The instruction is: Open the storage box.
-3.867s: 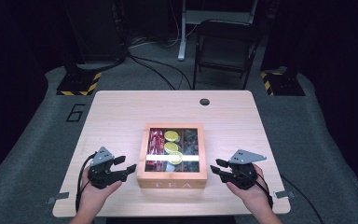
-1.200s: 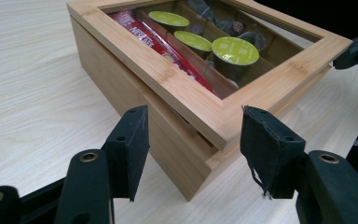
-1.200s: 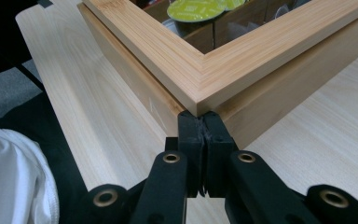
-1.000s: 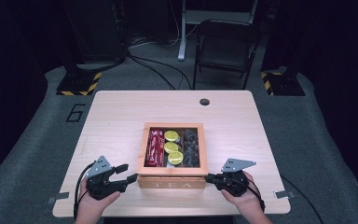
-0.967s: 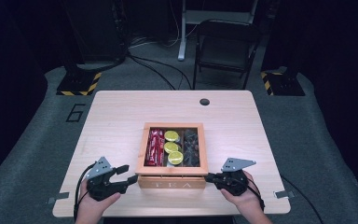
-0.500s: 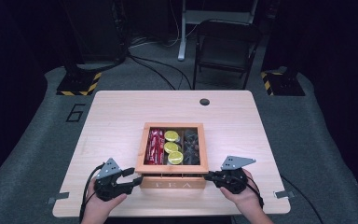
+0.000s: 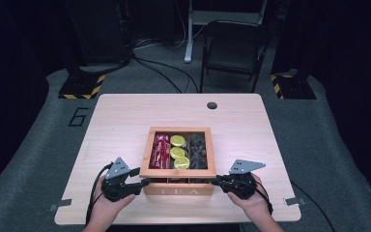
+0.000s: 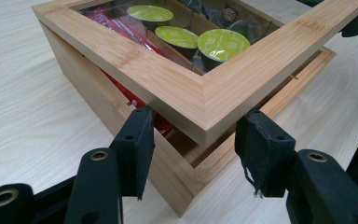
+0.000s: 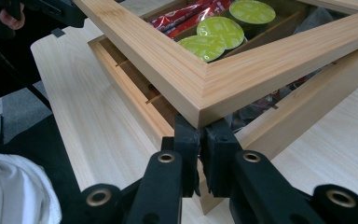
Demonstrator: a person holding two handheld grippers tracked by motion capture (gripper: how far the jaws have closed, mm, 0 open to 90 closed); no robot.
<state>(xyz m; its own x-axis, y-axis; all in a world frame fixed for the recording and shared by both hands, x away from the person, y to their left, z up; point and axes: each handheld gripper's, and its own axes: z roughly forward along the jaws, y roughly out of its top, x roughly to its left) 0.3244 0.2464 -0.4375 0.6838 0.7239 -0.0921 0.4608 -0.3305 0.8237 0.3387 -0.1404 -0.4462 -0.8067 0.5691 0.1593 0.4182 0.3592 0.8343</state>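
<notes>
Under lid (image 9: 200, 88) corner, right tool (image 9: 200, 140)

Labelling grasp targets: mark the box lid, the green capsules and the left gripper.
box lid (image 8: 200, 91), left gripper view, lifted near corner of its wooden frame.
green capsules (image 8: 223, 43), left gripper view, foil top of the nearest one.
left gripper (image 8: 193, 154), left gripper view, midway between its open fingertips, at the box corner.

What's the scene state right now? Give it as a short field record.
box: wooden tea box at the table's near edge
lid: glass-paned lid, front edge raised off the box
contents: green-topped capsules, red packets, dark items
left gripper: open, jaws either side of the lid's corner
right gripper: shut, tips under the lid's other front corner
table: light wood
</notes>
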